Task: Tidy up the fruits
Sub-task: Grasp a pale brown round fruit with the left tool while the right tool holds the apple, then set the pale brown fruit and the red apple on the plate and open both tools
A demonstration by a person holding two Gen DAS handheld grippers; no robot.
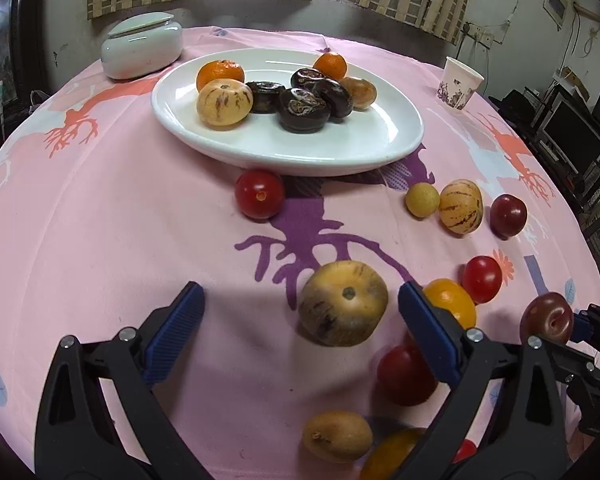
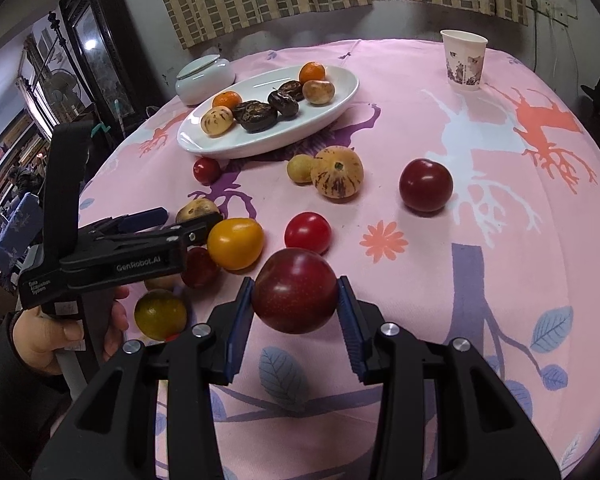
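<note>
The right claw (image 2: 296,300) grips a dark red plum (image 2: 295,290) above the counter (image 2: 480,240), the white plate (image 2: 340,98) lying ahead and left, while the open left claw (image 1: 300,320) straddles a round striped melon (image 1: 343,303).

Pink tablecloth (image 2: 480,280) with purple, coral, white tree prints; white plate (image 2: 340,96) upper left holds orange tangerines (image 2: 312,72), dark brown halves (image 2: 256,114); dark red plum (image 2: 295,290) bottom centre, blue pads (image 2: 238,328), possibly yellow tomato (image 2: 235,243) centre left.
</note>
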